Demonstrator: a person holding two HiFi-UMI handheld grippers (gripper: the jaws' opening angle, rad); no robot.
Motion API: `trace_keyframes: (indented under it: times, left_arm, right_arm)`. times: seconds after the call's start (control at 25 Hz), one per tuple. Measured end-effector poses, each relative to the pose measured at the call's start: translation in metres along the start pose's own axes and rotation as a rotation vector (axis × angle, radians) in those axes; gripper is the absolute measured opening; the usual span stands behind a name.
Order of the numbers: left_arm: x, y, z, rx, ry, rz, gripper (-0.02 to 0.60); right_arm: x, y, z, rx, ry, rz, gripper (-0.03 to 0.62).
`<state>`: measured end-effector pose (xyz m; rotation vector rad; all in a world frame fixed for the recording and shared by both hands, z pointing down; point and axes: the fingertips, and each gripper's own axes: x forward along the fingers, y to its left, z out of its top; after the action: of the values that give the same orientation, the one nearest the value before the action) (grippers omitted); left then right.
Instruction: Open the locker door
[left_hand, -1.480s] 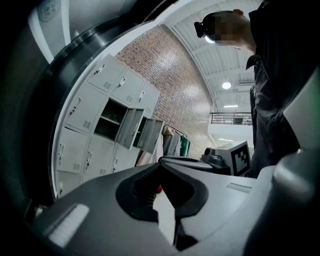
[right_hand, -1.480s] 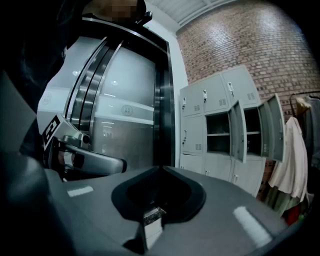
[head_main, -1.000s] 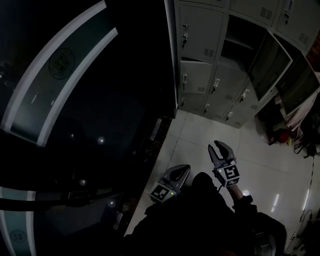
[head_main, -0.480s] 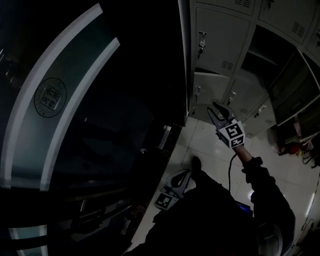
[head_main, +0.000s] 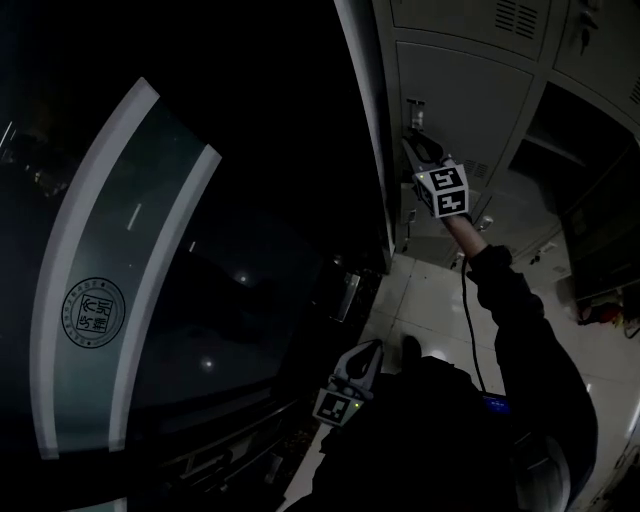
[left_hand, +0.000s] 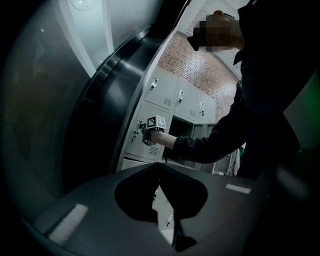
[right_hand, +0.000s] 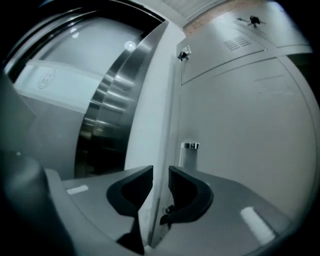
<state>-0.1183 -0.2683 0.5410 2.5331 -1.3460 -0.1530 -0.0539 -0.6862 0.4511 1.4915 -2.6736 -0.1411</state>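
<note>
The grey locker door (head_main: 470, 100) is the upper one in the left column, with a small latch (head_main: 415, 108) near its left edge. My right gripper (head_main: 415, 147) is raised to that edge, just below the latch. In the right gripper view the door (right_hand: 240, 125) fills the right side, the latch (right_hand: 190, 146) stands just above my right gripper (right_hand: 161, 172), and the jaws are closing with the door's thin edge between them. My left gripper (head_main: 362, 352) hangs low by the person's body, shut and empty; it (left_hand: 160, 167) looks up at the lockers.
A dark curved glass wall (head_main: 120, 250) with pale stripes fills the left. An open locker compartment (head_main: 575, 130) is to the right of the door, with closed lower lockers (head_main: 520, 215) beneath. The person's dark sleeve (head_main: 510, 310) stretches over the pale tiled floor (head_main: 425, 300).
My right gripper rose from waist height to the upper locker door's left edge. The head view tilted up towards the lockers. My left gripper stayed low.
</note>
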Motion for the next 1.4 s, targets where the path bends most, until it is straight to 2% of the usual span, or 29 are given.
trace_keyframes:
  times: [0.16,0.2,0.24,0.28,0.32,0.52,0.64,0.72,0.84,0.96,1.08,1.16,1.24,1.4]
  left_arm:
    - [0.007,0.015,0.001,-0.019,0.012,-0.004,0.005]
    - [0.006,0.02,0.004,-0.017,0.01,-0.005,0.005]
    - [0.005,0.027,0.007,-0.014,0.007,-0.005,0.005]
    - [0.002,0.034,0.009,-0.012,0.005,-0.003,0.005]
    - [0.0,0.042,0.012,-0.01,0.006,-0.001,0.005]
    - [-0.022,0.067,0.027,0.011,0.006,0.007,0.005]
    - [-0.038,0.079,0.028,0.003,0.008,0.015,0.005]
    - [-0.048,0.083,0.024,-0.001,0.018,0.01,0.005]
    - [-0.058,0.083,0.021,-0.012,0.028,-0.015,0.005]
    - [-0.063,0.078,0.018,-0.018,0.032,-0.072,0.005]
    - [-0.065,0.064,0.016,-0.016,0.041,-0.161,0.005]
    - [-0.067,0.056,0.014,-0.026,0.044,-0.22,0.005]
    - [-0.07,0.05,0.009,-0.045,0.054,-0.272,0.005]
    - [-0.072,0.031,-0.017,-0.072,0.102,-0.372,0.005]
  right_arm:
    - [0.044,-0.024,0.002,-0.018,0.032,-0.142,0.104]
    - [0.046,-0.026,0.001,-0.025,0.034,-0.178,0.061]
    - [0.046,-0.026,0.001,-0.031,0.032,-0.205,0.077]
    - [0.046,-0.025,0.0,-0.035,0.031,-0.223,0.135]
    - [0.047,-0.024,0.0,-0.034,0.031,-0.238,0.147]
    - [0.043,-0.03,-0.005,0.02,0.04,-0.314,0.121]
    - [0.052,-0.037,-0.015,0.055,0.062,-0.301,0.119]
    - [0.056,-0.038,-0.019,0.073,0.057,-0.278,0.061]
    - [0.043,-0.028,-0.018,0.095,0.047,-0.206,0.055]
    - [0.012,0.0,-0.014,0.066,0.05,-0.111,0.063]
    - [-0.047,0.026,-0.017,0.051,0.036,-0.047,0.075]
    - [-0.099,0.034,-0.017,0.043,0.023,-0.068,0.087]
    - [-0.148,0.033,-0.019,0.04,0.025,-0.123,0.035]
    - [-0.214,0.026,-0.026,-0.032,0.099,-0.181,0.008]
